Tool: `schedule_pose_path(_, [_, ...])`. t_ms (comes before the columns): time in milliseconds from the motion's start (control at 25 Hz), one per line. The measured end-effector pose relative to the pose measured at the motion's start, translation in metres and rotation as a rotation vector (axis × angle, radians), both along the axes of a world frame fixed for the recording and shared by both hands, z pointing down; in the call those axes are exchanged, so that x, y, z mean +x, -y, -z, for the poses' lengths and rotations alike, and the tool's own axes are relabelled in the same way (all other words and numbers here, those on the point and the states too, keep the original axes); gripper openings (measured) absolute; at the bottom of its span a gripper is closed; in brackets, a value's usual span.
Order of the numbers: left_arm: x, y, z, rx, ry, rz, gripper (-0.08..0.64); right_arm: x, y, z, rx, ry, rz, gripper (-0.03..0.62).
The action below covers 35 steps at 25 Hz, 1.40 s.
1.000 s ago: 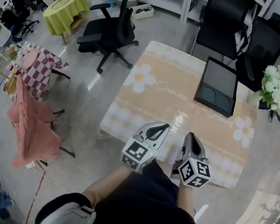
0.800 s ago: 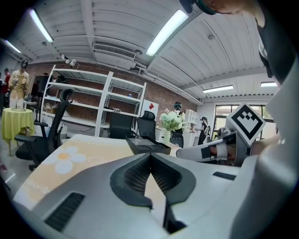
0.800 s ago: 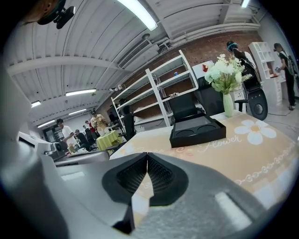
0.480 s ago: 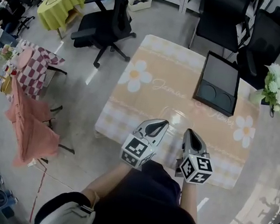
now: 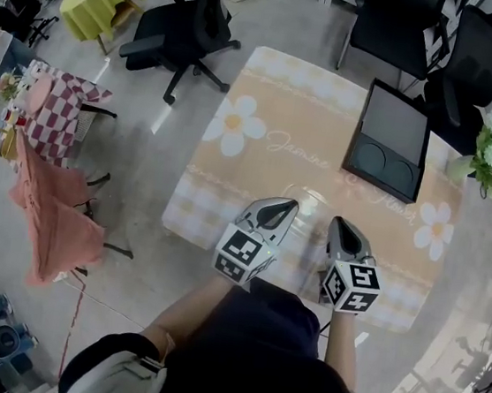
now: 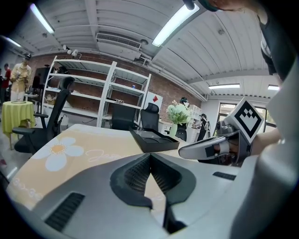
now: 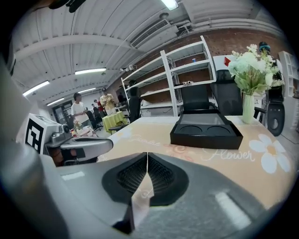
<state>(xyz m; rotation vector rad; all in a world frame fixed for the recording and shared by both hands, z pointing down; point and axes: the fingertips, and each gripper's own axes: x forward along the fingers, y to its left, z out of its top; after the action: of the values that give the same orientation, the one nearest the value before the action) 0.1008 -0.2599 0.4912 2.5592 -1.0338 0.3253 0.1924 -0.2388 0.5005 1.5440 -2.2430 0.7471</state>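
While L tongs (image 5: 287,204) & R tongs (image 5: 340,221) sit clenched empty, tablecloth (image 7: 219,162) reads "Flower".

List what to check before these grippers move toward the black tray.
1. Left gripper empty, fingers together: ok.
2. Right gripper empty, fingers together: ok.
3. Fingers open for a grasp: not ok, both shut.
4. Tray in sight, its two round recesses empty: ok.
5. Table between grippers and tray free of things: ok.
6. Vase apart from the tray: ok, but it is close on the right gripper's side.
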Motion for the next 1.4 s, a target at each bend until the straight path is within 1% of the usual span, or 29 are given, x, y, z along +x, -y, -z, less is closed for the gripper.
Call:
schedule_pose_path(160, [0.004,0.006,-0.013,-0.027,0.018,-0.015,0.009,0.005,0.011,-0.007,-0.035,-0.019,0.046,0.013])
schedule_pose_path(240, [0.006,0.01,-0.017,-0.035,0.026,-0.023,0.009,0.006,0.016,-0.011,-0.055,-0.025,0.078,0.048])
schedule_pose_path(480, [0.013,0.022,-0.023,-0.032,0.049,-0.052,0.009,0.01,0.028,-0.022,-0.095,-0.045,0.122,0.049])
schedule_pose_path(600, [0.016,0.024,-0.027,-0.05,0.054,-0.079,0.009,0.007,0.031,-0.024,-0.113,-0.094,0.192,0.049])
schedule_pose_path(720, [0.016,0.028,-0.032,-0.063,0.068,-0.108,0.009,0.004,0.032,-0.03,-0.124,-0.162,0.29,0.049])
schedule_pose_path(800, [0.016,0.031,-0.033,-0.071,0.076,-0.125,0.009,0.001,0.033,-0.033,-0.141,-0.174,0.341,0.049])
schedule_pose_path(920, [0.017,0.036,-0.036,-0.087,0.083,-0.143,0.009,-0.001,0.037,-0.034,-0.153,-0.191,0.382,0.049])
schedule_pose_path(1000, [0.018,0.04,-0.037,-0.094,0.082,-0.147,0.009,-0.003,0.04,-0.037,-0.166,-0.202,0.404,0.049])
schedule_pose_path(1240, [0.024,0.048,-0.039,-0.113,0.053,-0.129,0.009,-0.008,0.039,-0.052,-0.247,-0.21,0.483,0.049])
schedule_pose_path(1400, [0.024,0.048,-0.045,-0.131,0.069,-0.108,0.009,-0.011,0.037,-0.058,-0.282,-0.246,0.562,0.049])
